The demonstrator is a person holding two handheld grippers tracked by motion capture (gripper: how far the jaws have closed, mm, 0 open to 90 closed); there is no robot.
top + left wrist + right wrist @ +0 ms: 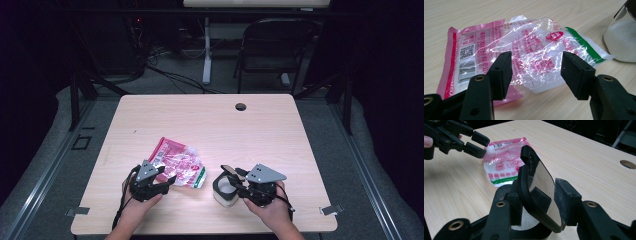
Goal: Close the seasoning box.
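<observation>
The left gripper hovers released at the near edge of the crinkled pink bag, which lies flat on the table left of the jar. In the right gripper view, the right gripper straddles the jar's raised lid; whether its pads press on the lid I cannot tell.

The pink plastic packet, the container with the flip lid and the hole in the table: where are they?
pink plastic packet (499, 42), left gripper view, on its printed face.
container (223, 192), high view, on its white side wall.
flip lid (541, 185), right gripper view, on its shiny inner face.
hole (241, 106), high view, on its dark middle.
</observation>
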